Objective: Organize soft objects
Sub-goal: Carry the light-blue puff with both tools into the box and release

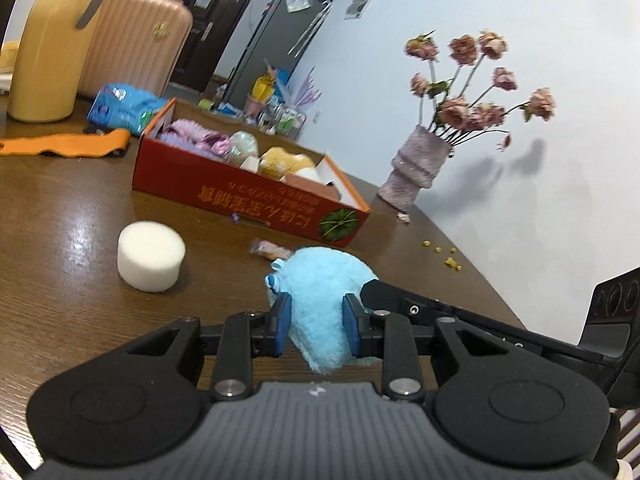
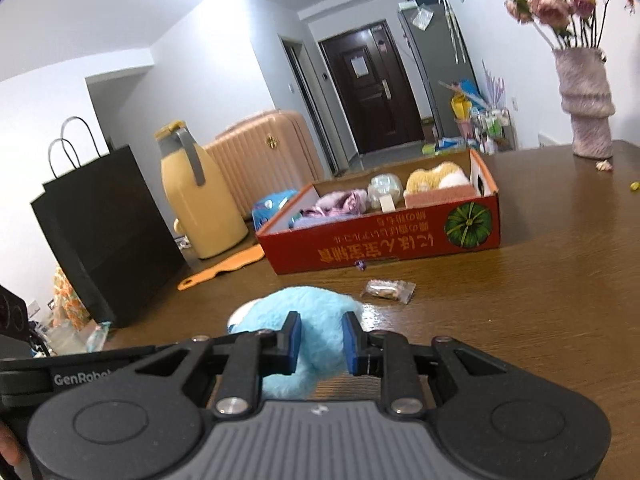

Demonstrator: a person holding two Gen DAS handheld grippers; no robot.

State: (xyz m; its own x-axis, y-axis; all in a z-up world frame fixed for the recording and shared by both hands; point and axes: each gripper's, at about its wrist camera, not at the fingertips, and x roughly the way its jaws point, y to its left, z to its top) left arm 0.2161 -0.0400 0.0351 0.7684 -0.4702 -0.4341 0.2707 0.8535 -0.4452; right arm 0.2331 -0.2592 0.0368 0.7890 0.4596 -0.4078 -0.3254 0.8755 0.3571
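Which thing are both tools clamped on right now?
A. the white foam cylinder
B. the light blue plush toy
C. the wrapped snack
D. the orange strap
B: the left tool and the right tool each pinch the light blue plush toy between blue pads.

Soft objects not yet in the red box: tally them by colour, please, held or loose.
Blue: 1, the blue plush toy, pinched by the left gripper and the right gripper.
White: 1, the white sponge cylinder, loose on the table.
Total: 2.
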